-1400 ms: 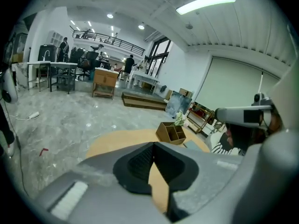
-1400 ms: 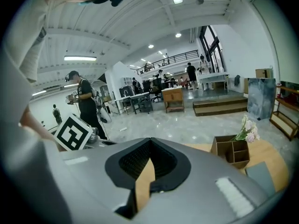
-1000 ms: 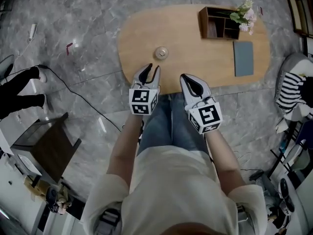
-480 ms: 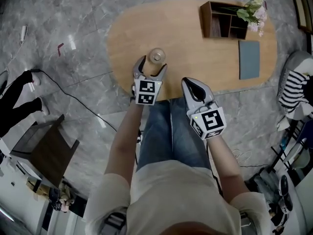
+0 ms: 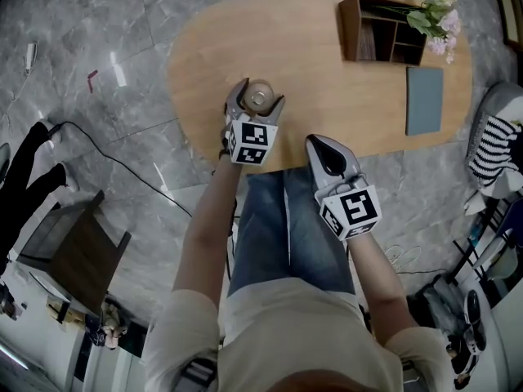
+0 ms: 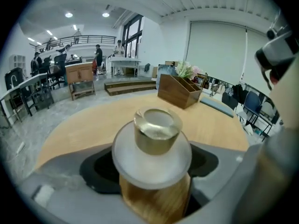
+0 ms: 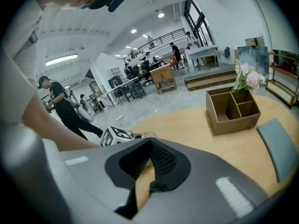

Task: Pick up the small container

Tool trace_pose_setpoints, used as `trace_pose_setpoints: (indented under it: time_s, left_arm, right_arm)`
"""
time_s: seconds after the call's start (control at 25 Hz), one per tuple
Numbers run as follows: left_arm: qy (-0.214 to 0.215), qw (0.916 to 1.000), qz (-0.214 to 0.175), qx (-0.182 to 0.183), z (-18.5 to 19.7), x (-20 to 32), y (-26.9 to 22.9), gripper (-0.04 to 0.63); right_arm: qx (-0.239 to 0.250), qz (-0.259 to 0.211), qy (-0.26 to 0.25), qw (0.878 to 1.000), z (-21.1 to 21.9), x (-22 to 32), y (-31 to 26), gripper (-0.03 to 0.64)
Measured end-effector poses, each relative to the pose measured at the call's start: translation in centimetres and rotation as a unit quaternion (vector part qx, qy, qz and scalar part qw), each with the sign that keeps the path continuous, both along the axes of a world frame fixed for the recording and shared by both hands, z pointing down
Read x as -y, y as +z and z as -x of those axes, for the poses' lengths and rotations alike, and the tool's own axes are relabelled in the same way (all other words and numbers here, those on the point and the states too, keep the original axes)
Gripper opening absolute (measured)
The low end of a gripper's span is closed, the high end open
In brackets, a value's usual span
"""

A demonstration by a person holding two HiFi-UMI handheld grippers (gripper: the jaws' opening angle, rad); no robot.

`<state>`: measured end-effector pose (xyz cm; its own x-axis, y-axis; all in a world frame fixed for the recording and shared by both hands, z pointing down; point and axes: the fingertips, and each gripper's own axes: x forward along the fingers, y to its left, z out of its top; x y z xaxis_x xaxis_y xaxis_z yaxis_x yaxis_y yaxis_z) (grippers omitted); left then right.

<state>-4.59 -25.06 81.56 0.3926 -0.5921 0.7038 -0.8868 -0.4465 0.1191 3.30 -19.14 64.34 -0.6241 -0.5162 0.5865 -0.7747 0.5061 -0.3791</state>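
Left gripper (image 5: 260,96) forward, fingers opening around small container (image 6: 156,125), right gripper (image 5: 316,142) back, fingers together

Left gripper (image 6: 152,169) over a light wooden oval table (image 6: 88,132). Its grey jaws, lined with black pads, are opening and stand on either side of a small amber container (image 6: 155,197) with a frosted white disc lid and gold cylindrical knob, no pad pressing on it. At 1 o'clock from the container, well apart: a brown wooden compartment box (image 6: 181,92) holding pale flowers (image 6: 186,70).
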Motion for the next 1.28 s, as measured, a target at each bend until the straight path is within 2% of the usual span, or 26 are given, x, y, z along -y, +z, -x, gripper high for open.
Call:
trace_pose_setpoints:
  time_s: [0.24,0.36,0.64,1.08,1.28]
  left_arm:
    - [-0.006,1.0,0.006,-0.003,-0.3,1.0,0.7,0.387]
    - [-0.001,0.9999,0.007,0.009,-0.2,1.0,0.8,0.367]
    - [0.001,0.9991,0.043,0.001,0.0,0.0,0.2,0.357]
    - [0.003,0.999,0.024,-0.037,-0.4,-4.9,-9.1,0.357]
    - [0.012,0.9991,0.001,-0.041,-0.7,-7.3,-14.0,0.357]
  right_arm:
    - [0.007,-0.005,0.013,1.0,-0.5,0.2,-0.2,-0.002]
    - [0.007,-0.006,0.018,1.0,-0.6,0.1,-0.4,-0.002]
    - [0.012,-0.014,0.028,0.999,-0.4,-1.1,-1.9,-0.002]
    - [0.018,-0.057,0.053,0.997,-0.1,-2.9,-7.2,-0.002]
    - [0.013,-0.072,0.05,0.996,0.2,-4.7,-9.6,-0.002]
